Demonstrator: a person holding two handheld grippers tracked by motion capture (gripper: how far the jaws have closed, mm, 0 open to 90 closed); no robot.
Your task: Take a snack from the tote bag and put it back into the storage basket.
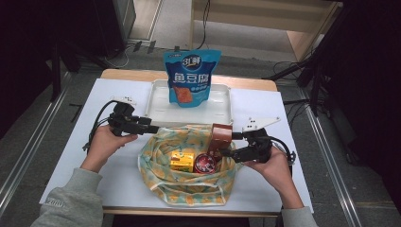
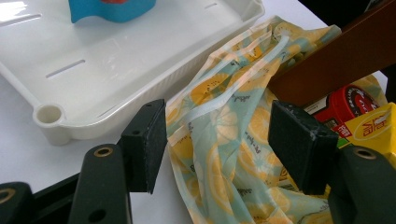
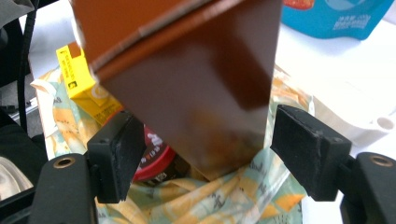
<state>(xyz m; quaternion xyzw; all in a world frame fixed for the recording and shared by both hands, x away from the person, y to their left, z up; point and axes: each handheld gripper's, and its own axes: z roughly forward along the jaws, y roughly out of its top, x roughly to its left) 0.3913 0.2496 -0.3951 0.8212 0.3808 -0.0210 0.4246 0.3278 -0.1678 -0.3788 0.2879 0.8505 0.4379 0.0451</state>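
Box, can, carton in bag.

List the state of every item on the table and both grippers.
Lemon-print bag: open, lying flat.
Brown box: tilted at the bag's mouth, between the open jaws.
Yellow box: lying in the bag.
Red can: in the bag.
Blue pouch: upright in the white tray.
Left gripper: open around the bag's edge.
Right gripper: open.
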